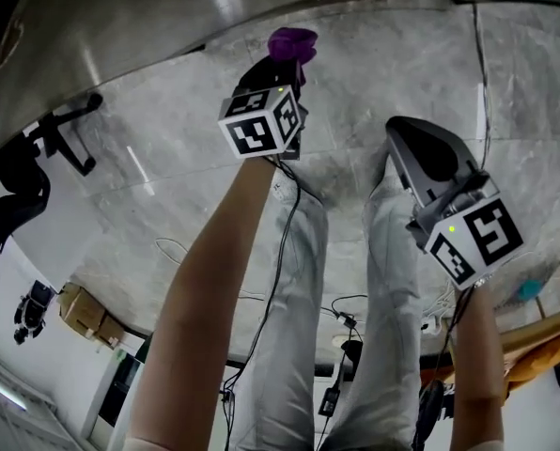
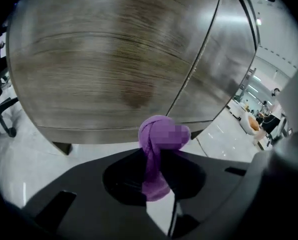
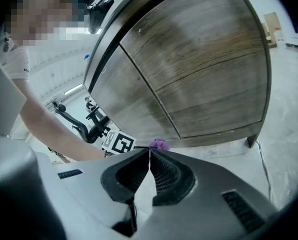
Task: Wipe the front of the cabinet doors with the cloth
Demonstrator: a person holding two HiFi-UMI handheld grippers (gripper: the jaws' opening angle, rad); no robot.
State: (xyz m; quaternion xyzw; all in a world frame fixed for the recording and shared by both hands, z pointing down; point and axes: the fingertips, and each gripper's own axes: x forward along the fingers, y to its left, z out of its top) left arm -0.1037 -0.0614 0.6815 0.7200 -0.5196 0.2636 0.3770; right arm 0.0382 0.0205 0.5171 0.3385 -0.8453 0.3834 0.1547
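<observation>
The left gripper [image 1: 278, 83] reaches far forward on an outstretched bare left forearm [image 1: 214, 280], its jaws pinched on a purple cloth [image 2: 156, 144]. The right gripper [image 1: 404, 137] hangs nearer, to the right, on the right forearm [image 1: 477, 365], jaws pressed together with nothing between them.

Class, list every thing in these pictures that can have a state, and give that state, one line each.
left gripper: shut on the cloth.
right gripper: shut, nothing between its jaws.
cloth: twisted into a bunch, held near the cabinet's lower edge; whether it touches the cabinet cannot be told.
cabinet doors: both closed.
</observation>
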